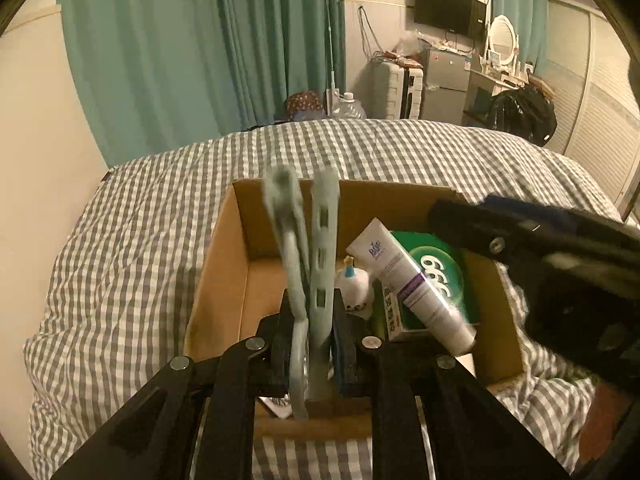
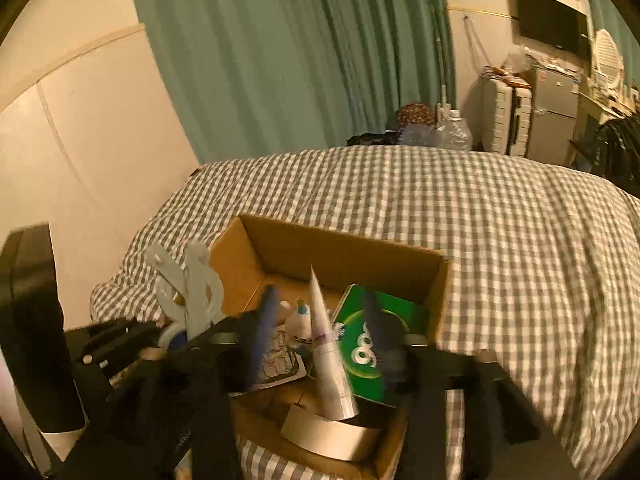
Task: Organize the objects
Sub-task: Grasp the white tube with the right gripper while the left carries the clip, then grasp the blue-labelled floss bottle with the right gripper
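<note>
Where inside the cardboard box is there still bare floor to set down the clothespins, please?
The bare patch is the box's left half, bordered by the left wall, the far wall and the small white bottle. The right half is crowded: the green pack, with the white tube leaning across it. The left gripper holds the clothespins over that free side.

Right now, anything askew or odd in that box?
Yes. The white tube with purple label leans diagonally across the green packet in the brown cardboard box, not lying flat. The left tool grips pale green plastic clothes pegs upright above the box.
</note>
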### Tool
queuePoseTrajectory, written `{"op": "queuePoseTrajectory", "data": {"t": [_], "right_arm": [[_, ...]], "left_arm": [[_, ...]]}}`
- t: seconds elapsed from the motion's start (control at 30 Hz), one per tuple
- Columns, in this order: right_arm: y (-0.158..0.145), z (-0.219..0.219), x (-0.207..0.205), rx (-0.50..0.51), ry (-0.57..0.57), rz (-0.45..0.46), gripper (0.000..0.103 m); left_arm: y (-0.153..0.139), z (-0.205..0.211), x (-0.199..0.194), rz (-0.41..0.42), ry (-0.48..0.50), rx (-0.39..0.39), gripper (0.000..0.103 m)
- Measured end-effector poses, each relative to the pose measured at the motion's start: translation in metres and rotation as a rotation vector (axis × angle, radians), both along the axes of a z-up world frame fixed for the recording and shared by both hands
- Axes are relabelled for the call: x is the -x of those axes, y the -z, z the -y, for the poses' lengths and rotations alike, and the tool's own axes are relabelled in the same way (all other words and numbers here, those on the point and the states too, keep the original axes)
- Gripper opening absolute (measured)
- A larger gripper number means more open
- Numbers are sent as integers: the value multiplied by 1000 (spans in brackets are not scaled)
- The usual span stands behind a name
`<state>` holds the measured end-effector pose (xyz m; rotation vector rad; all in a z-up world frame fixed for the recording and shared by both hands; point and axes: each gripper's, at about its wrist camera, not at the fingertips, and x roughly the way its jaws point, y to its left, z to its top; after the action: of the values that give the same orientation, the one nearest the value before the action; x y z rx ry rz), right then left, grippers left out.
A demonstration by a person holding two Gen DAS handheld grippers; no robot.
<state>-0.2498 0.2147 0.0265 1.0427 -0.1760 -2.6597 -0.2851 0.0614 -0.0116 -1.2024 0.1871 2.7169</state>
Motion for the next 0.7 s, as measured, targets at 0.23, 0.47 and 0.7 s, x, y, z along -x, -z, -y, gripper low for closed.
{"op": "queuePoseTrajectory", "data": {"t": [0.23,0.47,0.7], "right_arm": [[-51,-15,-49,-46,32,-46,63],[-116,-16,-122,-61,42,-140,75],[-146,-15,-205,-128,57,-235,97]], "left_arm": [[-38,15,-48,-64,-38,-21,71],[-100,39,-120,-204,-78,-23,93],[-142,68,-193,-348,-140,-61,103]]}}
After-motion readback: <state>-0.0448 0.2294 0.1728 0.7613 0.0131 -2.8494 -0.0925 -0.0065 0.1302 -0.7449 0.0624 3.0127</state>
